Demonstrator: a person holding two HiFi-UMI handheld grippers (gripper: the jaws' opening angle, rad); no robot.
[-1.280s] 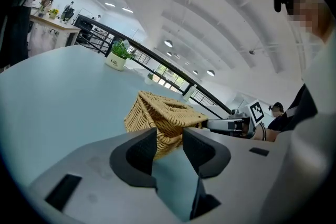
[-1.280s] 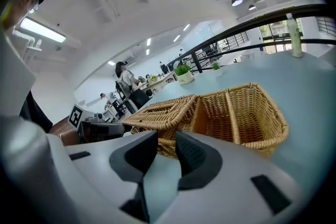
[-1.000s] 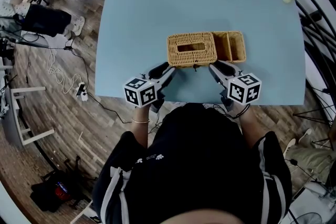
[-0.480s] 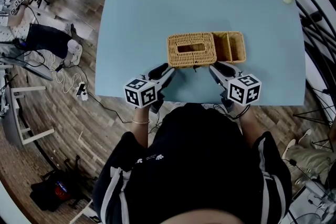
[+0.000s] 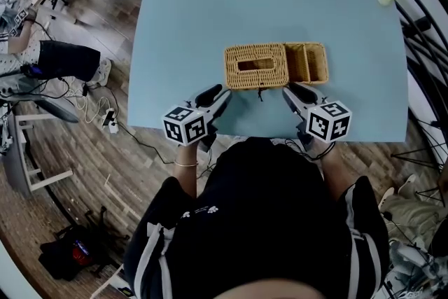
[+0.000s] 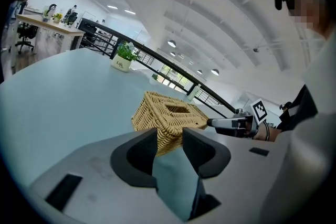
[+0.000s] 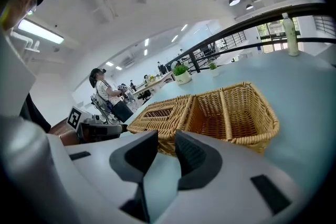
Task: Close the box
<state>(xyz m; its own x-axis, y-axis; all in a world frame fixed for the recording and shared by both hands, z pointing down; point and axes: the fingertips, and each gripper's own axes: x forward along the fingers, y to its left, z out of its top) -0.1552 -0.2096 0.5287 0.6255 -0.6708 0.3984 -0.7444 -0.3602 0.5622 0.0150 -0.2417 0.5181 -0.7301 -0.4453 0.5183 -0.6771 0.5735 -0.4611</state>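
Both claws hang by the table's point(image 5: 196, 24) near edge, jaws wide, gripping nothing.

Head view: my left claw point(image 5: 218, 93) points at the near left corner of the wicker box point(image 5: 276, 77), which lies mid-table. My right claw point(image 5: 294, 90) points at the near side where the box's two parts meet. Both tips are just beside the wicker; I cannot tell whether they touch. The slotted half point(image 5: 255, 66) lies on the left, the open half point(image 5: 311, 63) against it on the right.

Left gripper view: between my left claw's point(image 6: 169, 139) jaws I see only table. The box's corner point(image 6: 168, 113) stands beyond them, and my right claw point(image 6: 231, 124) is past it.

Right gripper view: my right claw's point(image 7: 165, 144) jaws also frame bare table. The slotted half point(image 7: 160, 115) and the open half point(image 7: 236, 113) lie just ahead, with my left claw point(image 7: 100, 128) off to the left.

Closing looks not yet begun. I judge that one half must swing over the other along their shared edge. I would steady one half with one claw, pinch the other half's outer rim lightly, and carry it in an arc so the wicker neither slides nor crushes.

The open half shows a woven rib across it and, as far as I can see, nothing inside. The slot is too dark to see into.
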